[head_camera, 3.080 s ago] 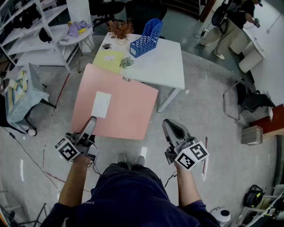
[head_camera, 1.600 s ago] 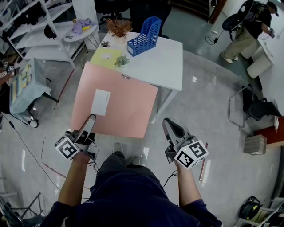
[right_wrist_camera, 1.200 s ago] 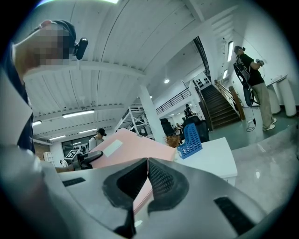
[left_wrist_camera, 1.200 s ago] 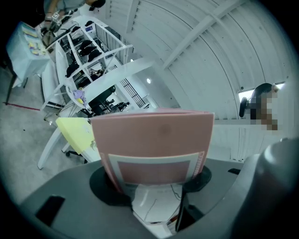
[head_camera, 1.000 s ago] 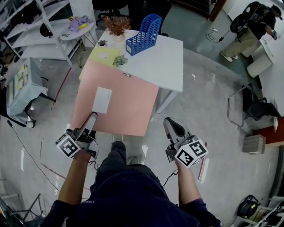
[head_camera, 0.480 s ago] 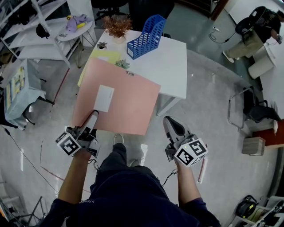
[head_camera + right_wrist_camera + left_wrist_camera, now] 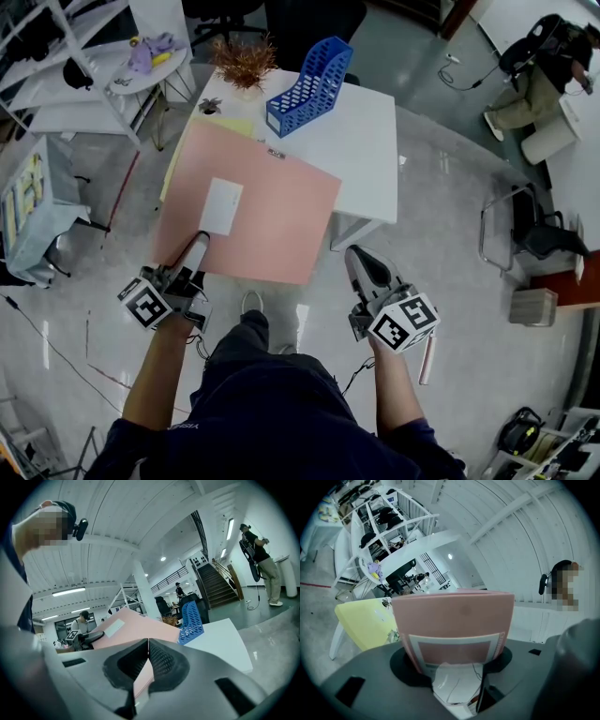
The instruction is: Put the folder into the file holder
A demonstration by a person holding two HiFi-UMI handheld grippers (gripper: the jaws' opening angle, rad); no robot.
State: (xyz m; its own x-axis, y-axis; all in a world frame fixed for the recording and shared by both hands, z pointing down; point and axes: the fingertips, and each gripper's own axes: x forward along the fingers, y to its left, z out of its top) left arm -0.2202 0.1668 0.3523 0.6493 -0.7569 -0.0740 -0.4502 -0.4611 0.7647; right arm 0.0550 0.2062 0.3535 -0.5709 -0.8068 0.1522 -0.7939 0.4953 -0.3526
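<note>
the pink folder [image 7: 267,202] is being held flat in the air over the near left part of the white counter [image 7: 361,141], with its near left corner being gripped by the left tongs [image 7: 197,246], clenched on it. the right tongs [image 7: 364,267] are being held near the folder's near right corner but apart from it, tips pressed together on nothing. the blue file holder [image 7: 309,73] is standing at the far side of the counter, beyond the folder's far edge, so the pick-up is being judged as done and the insertion as not yet begun. the whole layout and the gap beside the right tongs are being shown only by the head view. the grip on the folder and a yellow sheet [image 7: 365,620] beyond it are being shown close up only by the left gripper view.
</note>
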